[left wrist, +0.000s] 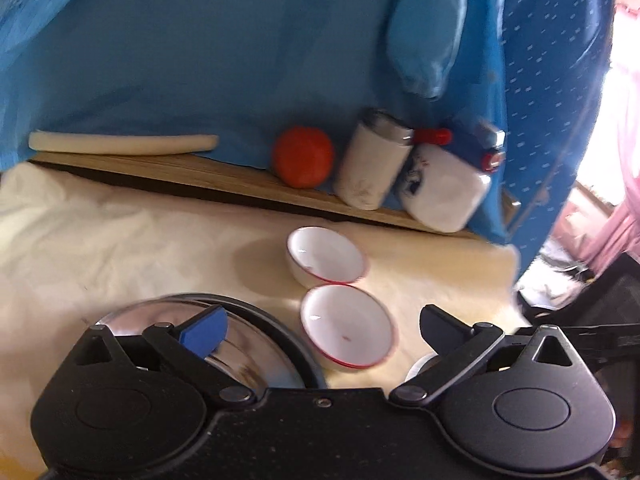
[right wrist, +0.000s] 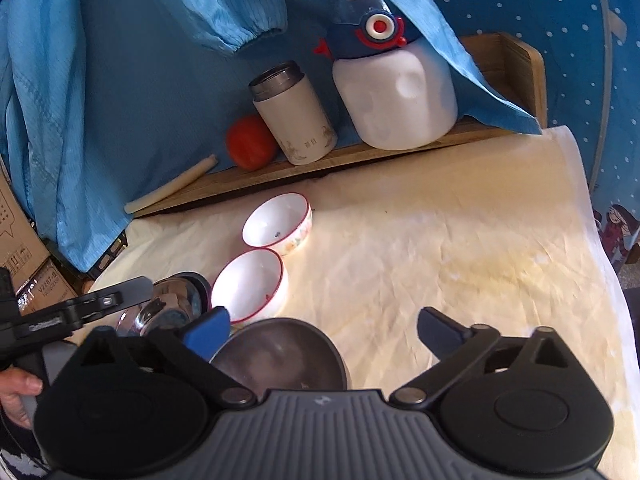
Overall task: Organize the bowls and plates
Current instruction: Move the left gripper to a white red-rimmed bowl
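Observation:
Two white bowls with red rims sit on the cream cloth: the far bowl (left wrist: 326, 255) (right wrist: 278, 223) and the near bowl (left wrist: 347, 326) (right wrist: 249, 284). A shiny steel bowl (left wrist: 240, 344) (right wrist: 168, 306) lies under my left gripper's left finger. A dull steel bowl (right wrist: 280, 354) sits just in front of my right gripper. My left gripper (left wrist: 320, 326) is open and empty, straddling the near white bowl from above. My right gripper (right wrist: 324, 330) is open and empty over the dull steel bowl. The left gripper's finger (right wrist: 100, 302) shows at the left of the right wrist view.
A wooden shelf (right wrist: 360, 152) at the back holds an orange ball (left wrist: 303, 156) (right wrist: 250, 142), a white flask (left wrist: 372, 164) (right wrist: 294, 114), a white bottle with a blue lid (right wrist: 394, 92) (left wrist: 440, 188) and a pale stick (left wrist: 120, 143). Blue cloth (left wrist: 200, 60) hangs behind. Cardboard boxes (right wrist: 24, 264) stand at the left.

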